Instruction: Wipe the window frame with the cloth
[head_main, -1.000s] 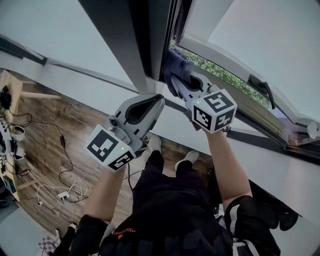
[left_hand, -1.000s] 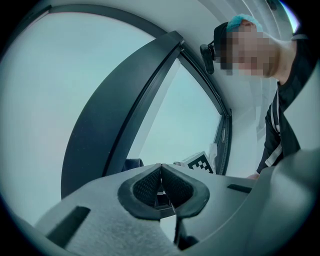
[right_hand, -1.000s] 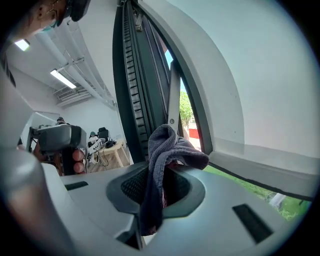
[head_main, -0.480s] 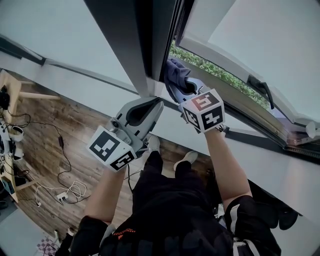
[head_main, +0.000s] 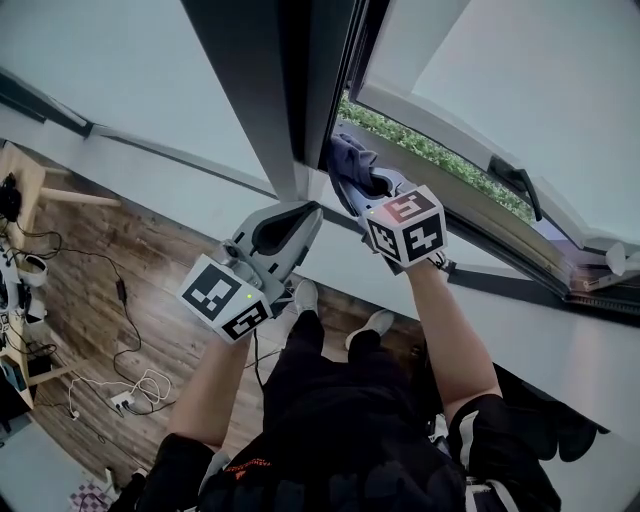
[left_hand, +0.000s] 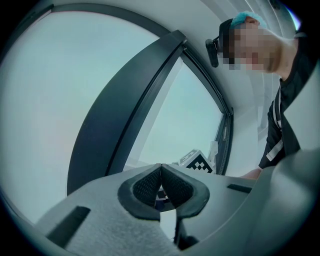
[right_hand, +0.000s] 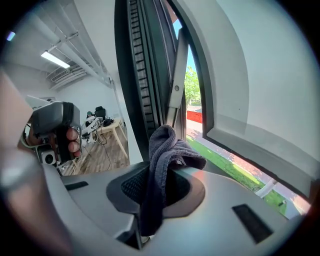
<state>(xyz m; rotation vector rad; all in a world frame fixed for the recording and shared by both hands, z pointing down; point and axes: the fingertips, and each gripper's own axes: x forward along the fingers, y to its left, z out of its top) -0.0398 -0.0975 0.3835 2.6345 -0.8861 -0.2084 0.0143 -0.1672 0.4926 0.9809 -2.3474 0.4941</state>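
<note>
Tongs first: our right gripper (head_main: 365, 186) is clenched on the dark cloth (head_main: 347, 155), and our left gripper (head_main: 300, 213) is pressed shut on nothing. Measured against the window frame (head_main: 290, 90), the cloth sits at the foot of the frame's dark upright, in the gap where the sash stands open, and seems pressed to the frame's inner edge. Over the last second the right gripper has shifted slightly closer to that upright and its marker cube has turned a little, carrying the cloth along the frame. The left gripper, just below the frame, has barely moved. We judge a wiping stroke is under way, with much of the frame not yet covered. Counted: two grippers, each with one marker cube; one cloth; one window frame; one handle (head_main: 515, 180) on the open sash, right of the frame.
</note>
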